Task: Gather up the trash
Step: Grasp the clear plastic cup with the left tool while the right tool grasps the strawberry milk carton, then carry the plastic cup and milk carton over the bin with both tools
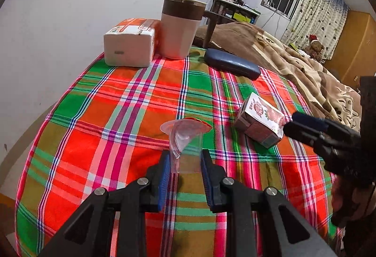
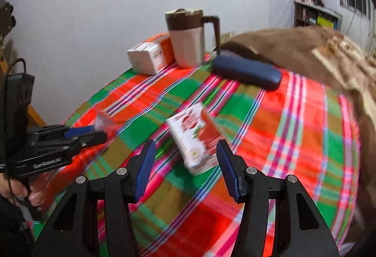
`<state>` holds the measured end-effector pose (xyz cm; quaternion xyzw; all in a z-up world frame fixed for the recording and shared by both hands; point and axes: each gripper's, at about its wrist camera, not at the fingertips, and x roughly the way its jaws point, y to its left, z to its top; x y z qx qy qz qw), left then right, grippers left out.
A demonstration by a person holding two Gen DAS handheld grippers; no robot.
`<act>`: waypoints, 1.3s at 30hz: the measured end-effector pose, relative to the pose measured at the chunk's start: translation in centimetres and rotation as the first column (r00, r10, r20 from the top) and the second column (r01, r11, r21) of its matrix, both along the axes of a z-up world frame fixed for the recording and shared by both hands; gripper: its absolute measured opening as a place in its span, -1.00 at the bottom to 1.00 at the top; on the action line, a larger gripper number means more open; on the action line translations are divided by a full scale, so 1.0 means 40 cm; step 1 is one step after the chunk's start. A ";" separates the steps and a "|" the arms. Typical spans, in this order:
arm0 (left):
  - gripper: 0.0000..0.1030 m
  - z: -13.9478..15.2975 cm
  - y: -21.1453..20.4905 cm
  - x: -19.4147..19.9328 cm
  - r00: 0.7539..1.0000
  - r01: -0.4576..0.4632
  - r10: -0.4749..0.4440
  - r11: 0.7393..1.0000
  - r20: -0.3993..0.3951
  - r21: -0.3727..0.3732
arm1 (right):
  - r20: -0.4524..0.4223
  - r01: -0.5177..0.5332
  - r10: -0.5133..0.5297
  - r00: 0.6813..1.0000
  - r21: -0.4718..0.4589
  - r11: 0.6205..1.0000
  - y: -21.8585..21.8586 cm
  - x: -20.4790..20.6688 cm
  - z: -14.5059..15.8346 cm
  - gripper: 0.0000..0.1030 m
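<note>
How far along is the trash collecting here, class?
Nothing looks binned yet; no bin is in view. In hand: the left gripper is shut on a clear plastic cup. Left: the drink carton lies on the plaid cloth, the open right gripper around it.

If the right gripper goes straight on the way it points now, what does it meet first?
Most likely the red-and-white carton: it lies on the plaid cloth just ahead of the right gripper, between its open fingers. Blur leaves the depth unsure.

— What's on the table (image 1: 131, 102)?

— At the back, my view has the tissue pack (image 1: 130, 44) left of the mug (image 1: 179, 28), the case (image 1: 231, 66) to their right.

— Nearer?

— The cup (image 1: 185, 146) sits between my left gripper's (image 1: 184, 169) pads; the carton (image 2: 196, 139) lies right of it, before my right gripper (image 2: 185, 160).
</note>
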<state>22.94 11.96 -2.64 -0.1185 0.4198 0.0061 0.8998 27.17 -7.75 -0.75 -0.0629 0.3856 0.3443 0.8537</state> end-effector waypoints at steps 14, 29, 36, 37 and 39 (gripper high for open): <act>-0.49 -0.036 -0.005 0.013 0.999 0.025 -0.025 1.000 -0.029 -0.013 | -0.026 -0.103 0.101 0.995 -0.110 0.989 0.046 0.075 -0.075 0.35; -0.49 0.010 -0.052 -0.040 0.998 0.056 -0.056 0.998 0.003 -0.016 | -0.011 0.056 -0.057 0.998 -0.057 0.997 -0.028 -0.011 -0.009 0.16; -0.49 0.050 -0.125 -0.099 0.994 0.101 -0.100 0.995 0.034 -0.020 | -0.007 0.112 -0.113 0.994 -0.041 0.993 -0.099 -0.094 0.025 0.16; -0.49 0.055 -0.137 -0.107 0.994 0.108 -0.107 0.994 0.036 -0.022 | -0.003 0.124 -0.124 0.992 -0.040 0.991 -0.112 -0.111 0.031 0.16; -0.49 0.064 -0.166 -0.130 0.991 0.125 -0.124 0.992 0.042 -0.023 | 0.005 0.143 -0.143 0.990 -0.038 0.989 -0.133 -0.137 0.039 0.16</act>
